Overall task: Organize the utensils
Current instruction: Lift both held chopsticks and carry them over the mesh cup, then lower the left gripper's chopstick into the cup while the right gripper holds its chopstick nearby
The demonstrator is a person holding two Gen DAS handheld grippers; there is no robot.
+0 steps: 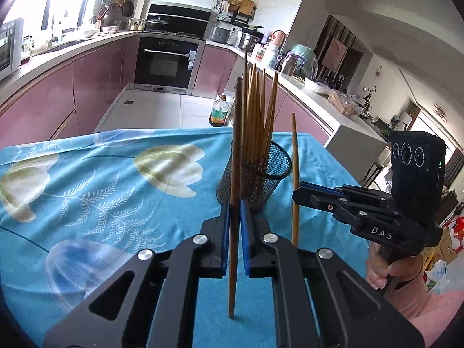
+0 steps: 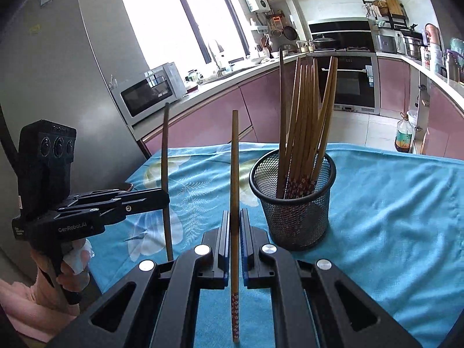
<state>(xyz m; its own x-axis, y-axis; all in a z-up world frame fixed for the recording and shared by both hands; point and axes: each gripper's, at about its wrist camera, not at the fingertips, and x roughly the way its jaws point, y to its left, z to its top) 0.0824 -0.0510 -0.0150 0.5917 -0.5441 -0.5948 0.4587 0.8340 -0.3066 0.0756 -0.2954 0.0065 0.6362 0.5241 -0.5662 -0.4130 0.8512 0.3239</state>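
Observation:
A black mesh cup [image 1: 255,177] holding several wooden chopsticks [image 1: 256,110] stands on the blue flowered tablecloth [image 1: 101,179]. My left gripper [image 1: 235,208] is shut on a darker chopstick [image 1: 235,174] held upright, just in front of the cup. My right gripper [image 2: 235,220] is shut on a lighter chopstick [image 2: 235,179] with a flowered lower end, held upright left of the mesh cup [image 2: 293,197]. Each gripper shows in the other's view: the right gripper [image 1: 298,194] with its chopstick [image 1: 295,159], the left gripper [image 2: 165,197] with its chopstick [image 2: 165,150].
The table's far edge [image 1: 174,130] drops to a tiled floor with an oil bottle [image 1: 219,113]. Pink kitchen cabinets, an oven [image 1: 165,61] and a microwave [image 2: 150,90] stand beyond. A fridge [image 2: 58,72] stands left of the table.

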